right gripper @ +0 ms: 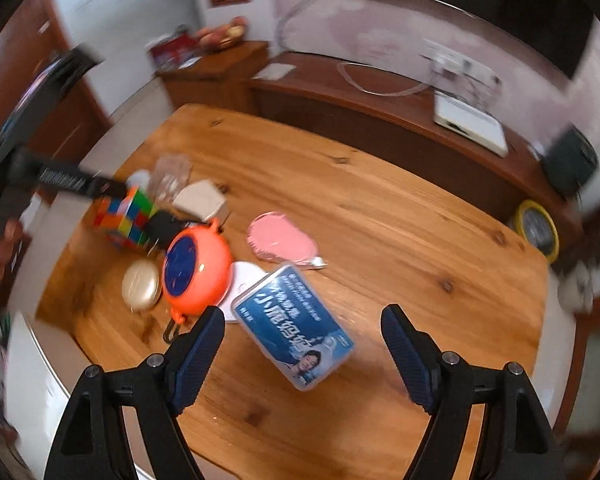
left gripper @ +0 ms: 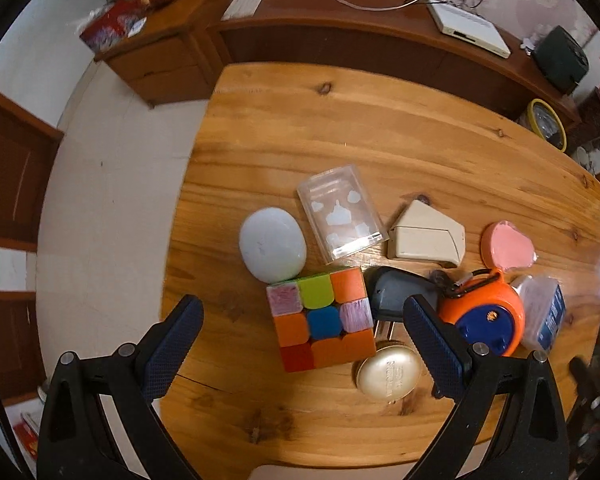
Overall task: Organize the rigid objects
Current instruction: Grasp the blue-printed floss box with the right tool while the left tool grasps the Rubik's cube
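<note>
Cube (left gripper: pixel 322 316): stiff, light, square-sided; take it by opposite flat faces, near the table's (left gripper: pixel 340 128) front edge.
Left gripper (left gripper: pixel 304 344): jaws apart, holding nothing.
Right gripper (right gripper: pixel 302 354): jaws apart over the blue box (right gripper: pixel 296 328).

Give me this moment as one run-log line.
left gripper: open above puzzle cube | right gripper: open above blue box | nothing held
</note>
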